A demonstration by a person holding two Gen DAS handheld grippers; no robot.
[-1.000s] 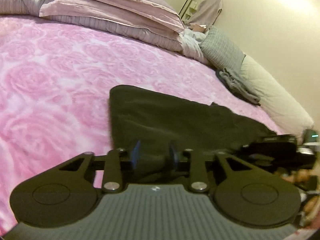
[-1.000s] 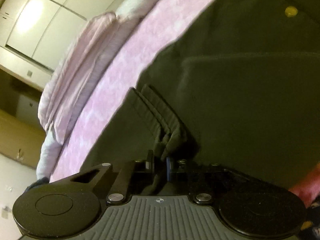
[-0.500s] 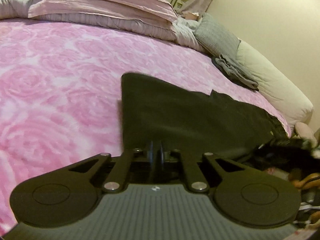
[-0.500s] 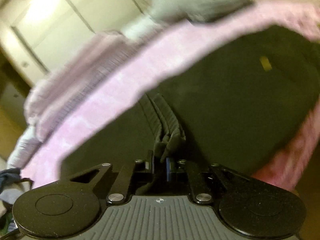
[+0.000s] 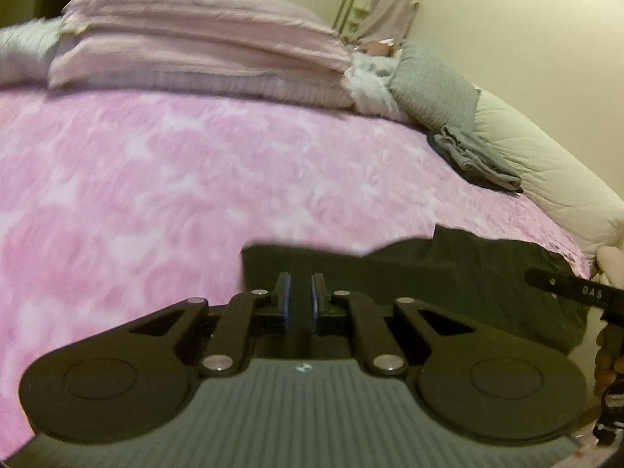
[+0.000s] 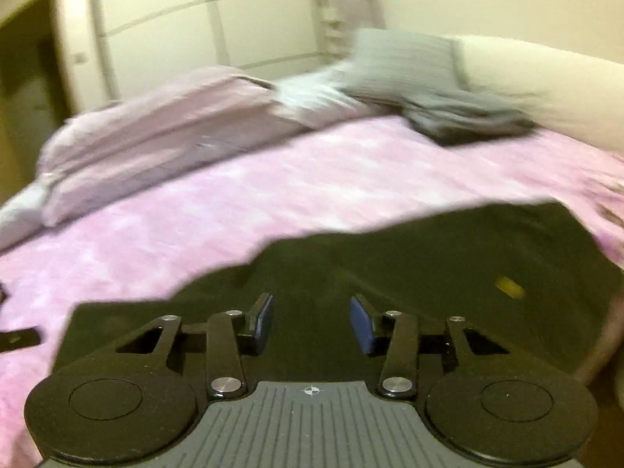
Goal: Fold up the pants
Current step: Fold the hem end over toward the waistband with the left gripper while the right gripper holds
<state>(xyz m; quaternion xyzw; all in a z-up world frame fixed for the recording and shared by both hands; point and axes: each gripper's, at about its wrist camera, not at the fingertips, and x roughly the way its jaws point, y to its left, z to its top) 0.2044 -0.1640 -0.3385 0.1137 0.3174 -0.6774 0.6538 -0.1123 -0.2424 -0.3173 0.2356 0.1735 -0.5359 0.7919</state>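
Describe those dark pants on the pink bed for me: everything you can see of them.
The pants are dark, nearly black, of soft matte cloth, lying flat on the pink rose-patterned bedspread near its front edge. They look already folded over, with layered edges and a small yellow spot, perhaps a button. The left hand-held gripper is shut on their near edge. The right hand-held gripper is opening just above them, its pads off the cloth.
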